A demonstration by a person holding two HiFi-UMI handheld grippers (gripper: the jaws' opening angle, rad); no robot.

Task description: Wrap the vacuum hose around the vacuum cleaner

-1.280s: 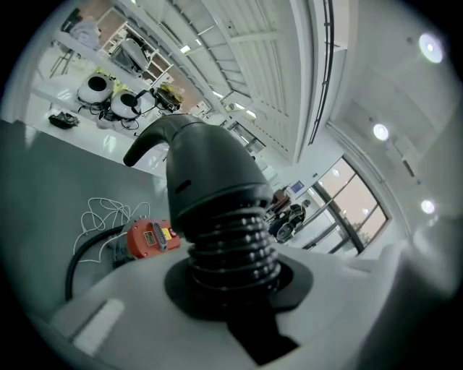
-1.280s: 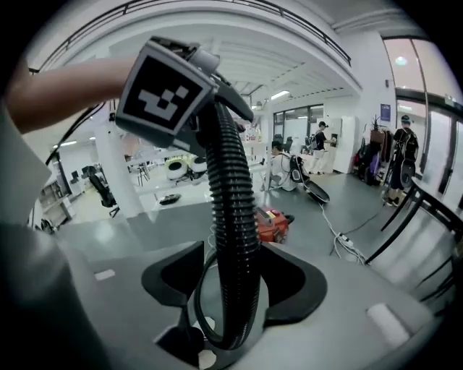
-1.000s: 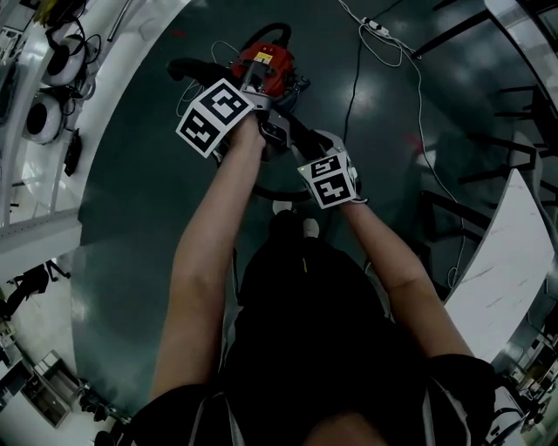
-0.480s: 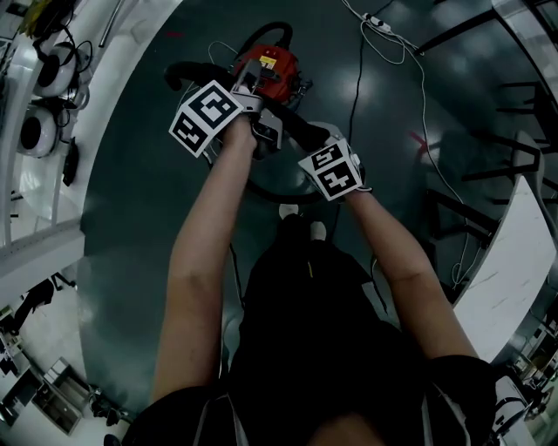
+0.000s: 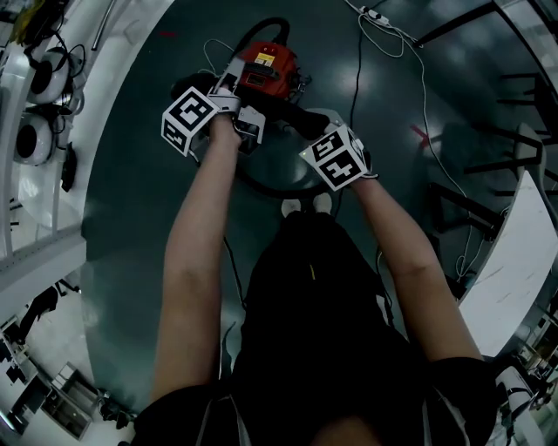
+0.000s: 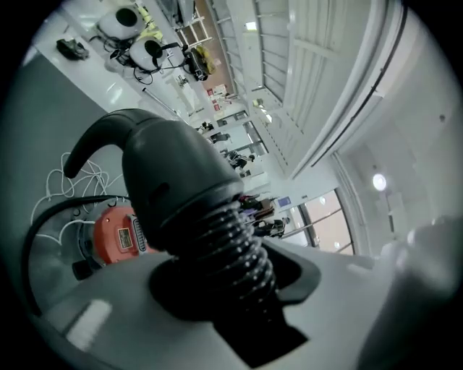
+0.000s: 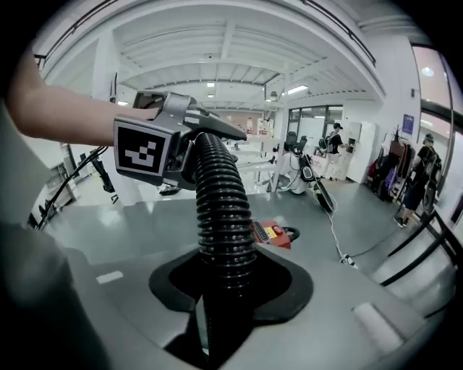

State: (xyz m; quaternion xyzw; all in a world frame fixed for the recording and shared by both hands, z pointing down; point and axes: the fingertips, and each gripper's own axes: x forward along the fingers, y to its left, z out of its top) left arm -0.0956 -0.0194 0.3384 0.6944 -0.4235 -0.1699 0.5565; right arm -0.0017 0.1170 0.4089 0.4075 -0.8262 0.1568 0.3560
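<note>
The red vacuum cleaner (image 5: 266,68) stands on the dark floor ahead of me; it also shows small in both gripper views (image 6: 116,235) (image 7: 273,233). Its black ribbed hose (image 5: 292,120) spans between my two grippers, and a loop of it lies on the floor behind them. My left gripper (image 5: 247,122) (image 6: 231,296) is just in front of the vacuum. Its jaws have just been opening, and the hose (image 6: 235,242) lies loose in their notch below the curved rigid end (image 6: 155,170). My right gripper (image 5: 309,132) (image 7: 223,296) has been closing and is shut on the hose (image 7: 221,209).
A dark cord and a white power strip (image 5: 377,21) lie on the floor beyond the vacuum. White benches with round gear (image 5: 35,131) curve along the left. Black table frames (image 5: 471,187) and a white tabletop stand at the right. My feet (image 5: 305,206) are right behind the hose loop.
My left gripper has shifted left and lower, beside the vacuum, still around the hose. My right gripper has moved forward toward the vacuum along with the hose.
</note>
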